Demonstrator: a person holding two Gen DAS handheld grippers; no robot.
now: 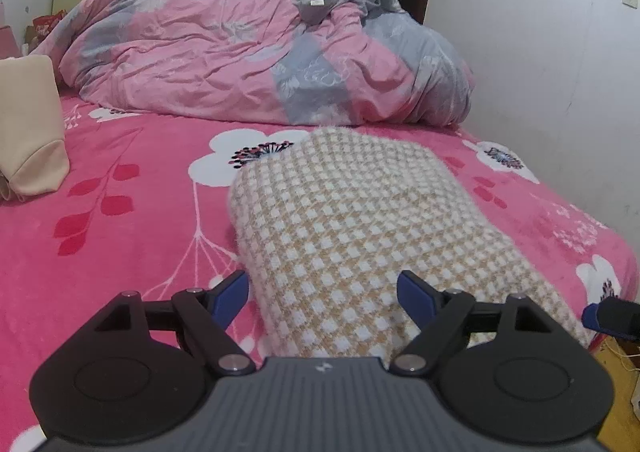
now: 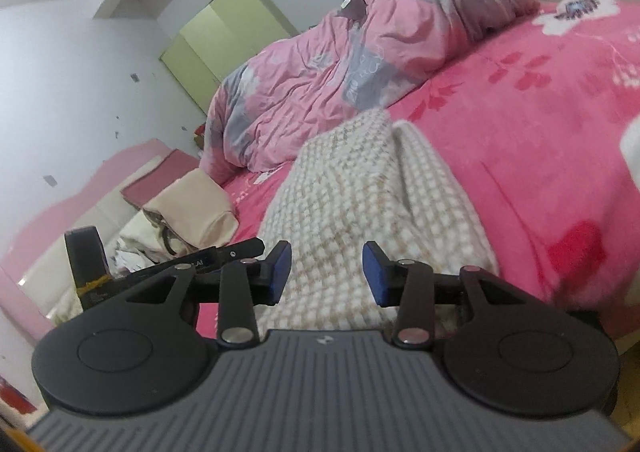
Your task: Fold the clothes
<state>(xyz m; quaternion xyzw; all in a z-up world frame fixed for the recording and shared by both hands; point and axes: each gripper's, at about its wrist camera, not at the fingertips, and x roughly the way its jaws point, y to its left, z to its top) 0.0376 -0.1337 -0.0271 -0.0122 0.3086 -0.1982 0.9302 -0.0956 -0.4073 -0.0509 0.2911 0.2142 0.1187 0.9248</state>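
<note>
Left gripper point(image 1: 322, 294): jaws spread wide and holding nothing; the blue pads point(image 1: 230, 298) stand either side of the near end of the checked knit, apart from it as far as the left wrist view shows
Right gripper point(image 2: 326, 274): jaws parted, nothing between them; the blue pads point(image 2: 376, 278) sit above the near edge of the knit, contact not clear in the blurred right wrist view
Checked knit garment point(image 1: 360, 228): tan-and-white check, folded into a long bundle on the bed, running straight ahead from between the left jaws; in the right wrist view the same garment point(image 2: 352, 212) stretches away ahead of the right jaws with a lengthwise fold ridge to the right of centre
Bed sheet point(image 1: 132, 212): bright pink with white flowers and red leaves, showing on both sides of the jaws and under the knit
Duvet point(image 1: 248, 60): pink and grey, crumpled in a heap well beyond the far end of the knit
Beige folded item point(image 1: 30, 128): far left of the left jaws, on the sheet, well apart from the knit; in the right wrist view it point(image 2: 196, 212) lies ahead and left of the right jaws
Other gripper: a blue fingertip point(image 1: 592, 316) of the right gripper pokes in at the right edge of the left wrist view, just beside the knit's near right corner
Wardrobe point(image 2: 224, 40): pale green, far behind the duvet
</note>
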